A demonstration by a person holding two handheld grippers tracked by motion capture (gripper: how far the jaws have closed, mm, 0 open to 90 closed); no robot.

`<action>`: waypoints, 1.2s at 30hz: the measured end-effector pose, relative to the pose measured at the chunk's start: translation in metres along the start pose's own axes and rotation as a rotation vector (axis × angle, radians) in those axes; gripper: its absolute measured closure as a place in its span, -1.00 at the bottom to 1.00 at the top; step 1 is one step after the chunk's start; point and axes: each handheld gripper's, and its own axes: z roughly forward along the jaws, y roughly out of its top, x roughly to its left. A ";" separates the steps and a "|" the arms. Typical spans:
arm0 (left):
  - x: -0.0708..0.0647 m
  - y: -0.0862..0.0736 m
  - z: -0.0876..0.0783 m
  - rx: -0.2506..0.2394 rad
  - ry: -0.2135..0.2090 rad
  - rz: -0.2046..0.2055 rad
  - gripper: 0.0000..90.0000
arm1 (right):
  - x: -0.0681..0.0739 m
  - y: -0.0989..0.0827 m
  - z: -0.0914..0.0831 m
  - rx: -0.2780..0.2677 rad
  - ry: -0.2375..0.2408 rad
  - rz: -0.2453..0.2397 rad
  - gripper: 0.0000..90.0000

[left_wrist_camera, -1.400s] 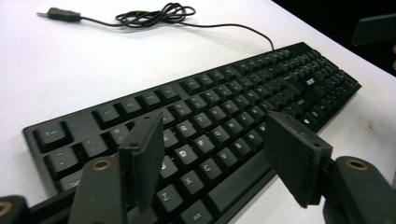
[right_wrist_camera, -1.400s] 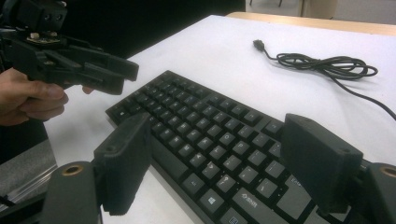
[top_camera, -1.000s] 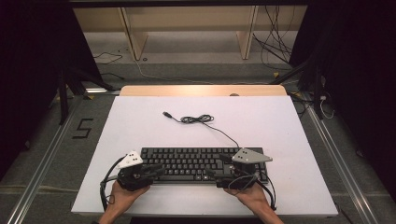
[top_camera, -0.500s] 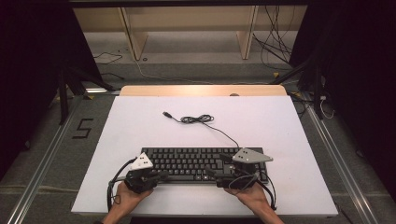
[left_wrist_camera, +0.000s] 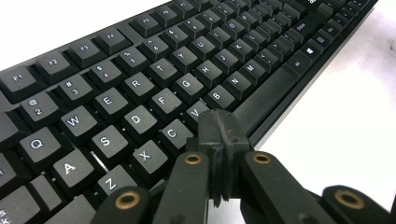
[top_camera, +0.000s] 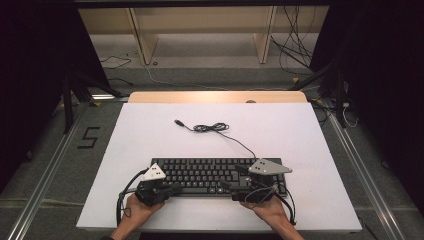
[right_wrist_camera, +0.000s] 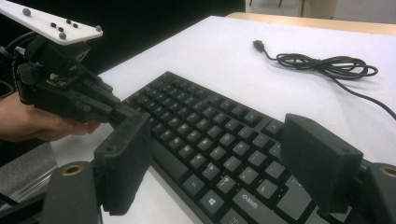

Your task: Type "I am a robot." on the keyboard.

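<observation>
One black keyboard (top_camera: pixel 210 175) lies flat on the white table (top_camera: pixel 300 135), toward the six o'clock edge in the high view. Its long axis runs from nine o'clock to three o'clock, parallel to that near edge, with the spacebar row facing six o'clock and the function row facing twelve. Its cable (top_camera: pixel 215 128) leaves the far edge near the three o'clock end, runs toward eleven o'clock, bunches into a small coil and ends in a plug (top_camera: pixel 177 122) lying loose on the table, well apart from the keyboard.

The left gripper (top_camera: pixel 172 189) sits at the keyboard's seven o'clock corner, held in the left hand (top_camera: pixel 136 210), whose forearm comes in from six o'clock; it lies low and nearly level, aimed toward three o'clock along the front rows. In the left gripper view its jaws are pressed together with nothing between them, and the joined tips (left_wrist_camera: pixel 219 128) sit just over the bottom letter row, beside the C and V keys near the spacebar.

The right gripper (top_camera: pixel 231 185) lies at the five o'clock corner in the right hand (top_camera: pixel 270 210), aimed toward nine o'clock. In the right gripper view its jaws stand wide apart above the keys, gripping nothing, with the left gripper (right_wrist_camera: pixel 119 112) facing it from ten o'clock.
</observation>
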 end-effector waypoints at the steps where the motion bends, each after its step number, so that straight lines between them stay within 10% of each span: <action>1: 0.000 -0.001 0.002 0.005 0.009 -0.006 0.98 | 0.000 0.000 0.000 0.001 0.000 0.000 -0.42; 12: 0.001 0.000 0.000 -0.006 0.009 -0.002 0.97 | 0.000 0.000 0.000 0.000 -0.001 -0.002 -0.42; 27: 0.008 0.005 -0.017 -0.139 0.011 -0.082 0.06 | -0.001 0.001 -0.002 -0.006 -0.004 -0.004 -0.42; 36: 0.016 0.005 -0.025 -0.184 0.026 -0.133 -0.08 | 0.000 0.001 -0.002 -0.007 -0.002 -0.007 -0.42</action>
